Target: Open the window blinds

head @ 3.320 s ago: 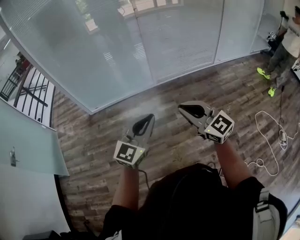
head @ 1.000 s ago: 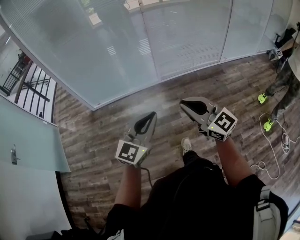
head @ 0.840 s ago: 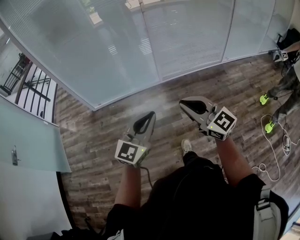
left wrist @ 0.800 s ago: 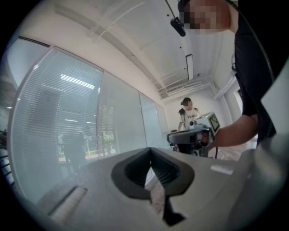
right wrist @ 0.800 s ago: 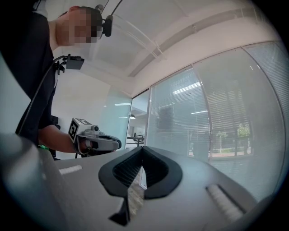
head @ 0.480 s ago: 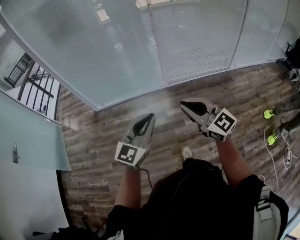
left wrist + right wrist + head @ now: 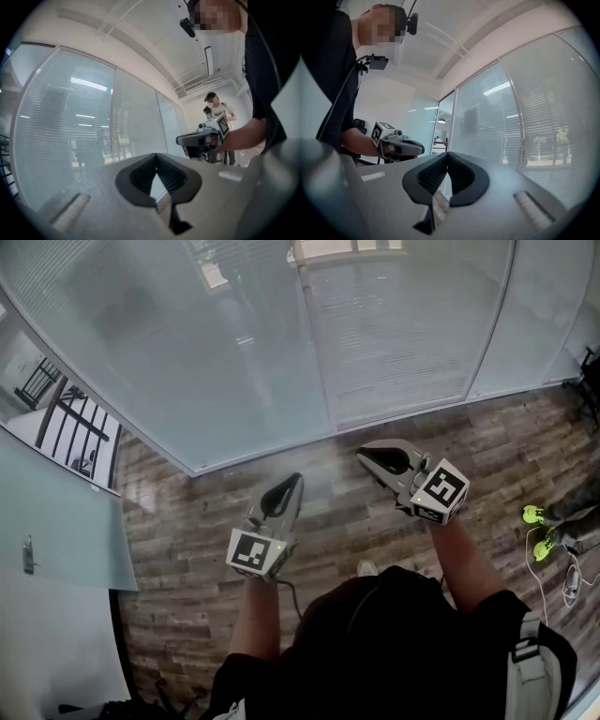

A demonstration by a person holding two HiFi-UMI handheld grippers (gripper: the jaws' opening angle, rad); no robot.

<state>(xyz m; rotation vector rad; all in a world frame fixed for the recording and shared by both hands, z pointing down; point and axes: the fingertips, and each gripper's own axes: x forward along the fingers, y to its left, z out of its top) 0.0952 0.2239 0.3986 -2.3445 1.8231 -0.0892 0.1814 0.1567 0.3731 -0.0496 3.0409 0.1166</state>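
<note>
Facing window blinds [image 7: 403, 334]: left gripper [image 7: 292, 482], right gripper [image 7: 366, 456] (both shut).

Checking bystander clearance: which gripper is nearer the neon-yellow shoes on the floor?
Right. In the head view the right gripper is left of the neon-yellow shoes, apart from them; the left gripper is farther left still.

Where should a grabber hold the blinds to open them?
Not the slats: the blinds are thin, flat strips lying level, poor to pinch. A cord or wand would be the part to grip, from the room side, but none shows here. I'd look along the frame post.
</note>
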